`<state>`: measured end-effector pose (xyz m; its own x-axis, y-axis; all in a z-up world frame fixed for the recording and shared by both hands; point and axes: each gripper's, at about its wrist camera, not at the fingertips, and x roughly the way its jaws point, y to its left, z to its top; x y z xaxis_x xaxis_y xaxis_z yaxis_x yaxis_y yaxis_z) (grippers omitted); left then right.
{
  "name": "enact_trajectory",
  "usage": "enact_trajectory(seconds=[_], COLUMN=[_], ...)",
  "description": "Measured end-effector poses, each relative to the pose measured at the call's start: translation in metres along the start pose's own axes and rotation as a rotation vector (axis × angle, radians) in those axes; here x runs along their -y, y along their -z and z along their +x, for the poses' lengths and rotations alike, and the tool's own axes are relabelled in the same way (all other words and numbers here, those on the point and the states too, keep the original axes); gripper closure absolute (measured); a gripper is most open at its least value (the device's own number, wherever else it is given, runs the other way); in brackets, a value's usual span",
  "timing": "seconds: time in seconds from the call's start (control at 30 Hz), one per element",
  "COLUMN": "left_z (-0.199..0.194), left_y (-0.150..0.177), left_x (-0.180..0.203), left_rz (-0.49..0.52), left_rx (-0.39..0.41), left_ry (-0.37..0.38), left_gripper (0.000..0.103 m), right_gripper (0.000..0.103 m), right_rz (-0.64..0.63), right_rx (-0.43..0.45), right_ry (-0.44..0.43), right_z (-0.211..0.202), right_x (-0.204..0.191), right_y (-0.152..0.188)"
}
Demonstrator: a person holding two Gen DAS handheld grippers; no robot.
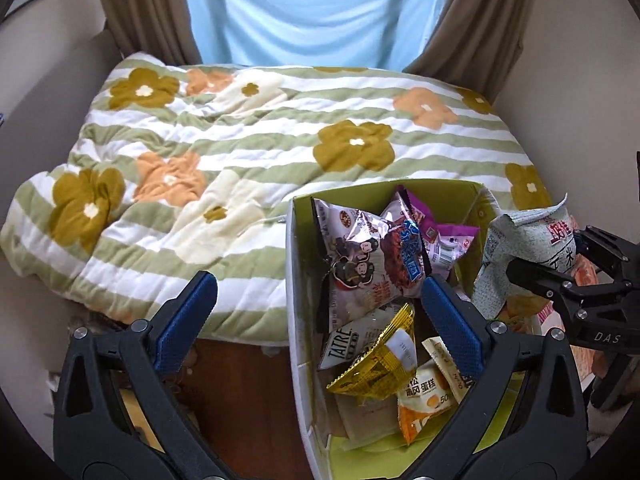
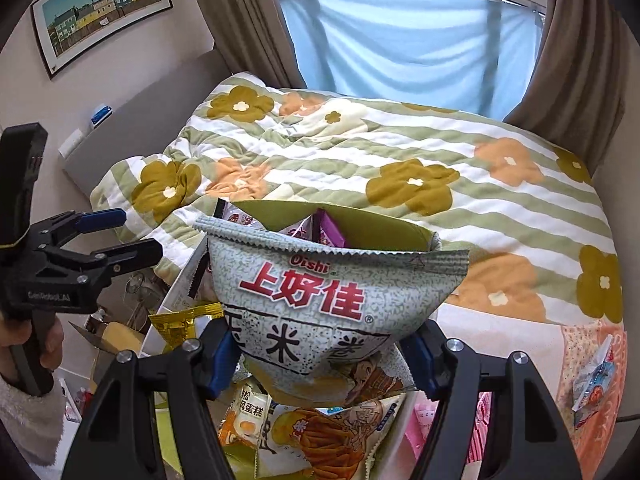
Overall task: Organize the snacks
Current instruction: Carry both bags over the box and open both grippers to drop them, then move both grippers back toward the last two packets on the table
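My right gripper (image 2: pixel 320 354) is clamped on the puffy Oishi bag (image 2: pixel 336 300) above the green box's (image 1: pixel 298 280) right edge; my left gripper (image 1: pixel 316 300) gapes empty; release early and I risk it sliding outside.

Box (image 2: pixel 384 224) interior — mostly hidden behind Oishi bag (image 2: pixel 320 300); bag's base blocked

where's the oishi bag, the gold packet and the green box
Oishi bag (image 2: pixel 320 300), right wrist view, on its red lettering.
Gold packet (image 1: pixel 374 364), left wrist view, on its crinkled foil middle.
Green box (image 1: pixel 298 280), left wrist view, on its pale left wall.
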<state>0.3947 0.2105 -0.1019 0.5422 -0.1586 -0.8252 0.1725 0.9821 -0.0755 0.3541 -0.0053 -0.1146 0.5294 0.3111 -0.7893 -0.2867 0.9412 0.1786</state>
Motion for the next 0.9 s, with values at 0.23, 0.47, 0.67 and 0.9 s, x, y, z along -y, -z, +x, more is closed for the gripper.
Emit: enact_trajectory(seconds=[0.23,0.47,0.67,0.9], left_z=[-0.009,-0.009,-0.014,-0.031], left_y=[0.025,0.055,0.063,0.058], left_x=[-0.005,0.005,0.025,0.074], left_rz=[-0.078,-0.108,-0.088,-0.056], left_rx=[0.011,0.003,0.008,0.043], left_ry=[-0.036,-0.004,0.029,0.064], left_gripper=[0.002,0.002,0.002,0.002], right_gripper=[0.001,0.001,0.001,0.001], right_rz=[0.004,0.003,-0.002,0.047], right_rx=[-0.018,0.036,0.05,0.124], right_ry=[-0.039,-0.041,0.0,0.056], right_z=[0.011,-0.006,-0.028,-0.073], right_x=[-0.006,-0.008,-0.011,0.022], right_y=[0.008,0.031,0.046,0.057])
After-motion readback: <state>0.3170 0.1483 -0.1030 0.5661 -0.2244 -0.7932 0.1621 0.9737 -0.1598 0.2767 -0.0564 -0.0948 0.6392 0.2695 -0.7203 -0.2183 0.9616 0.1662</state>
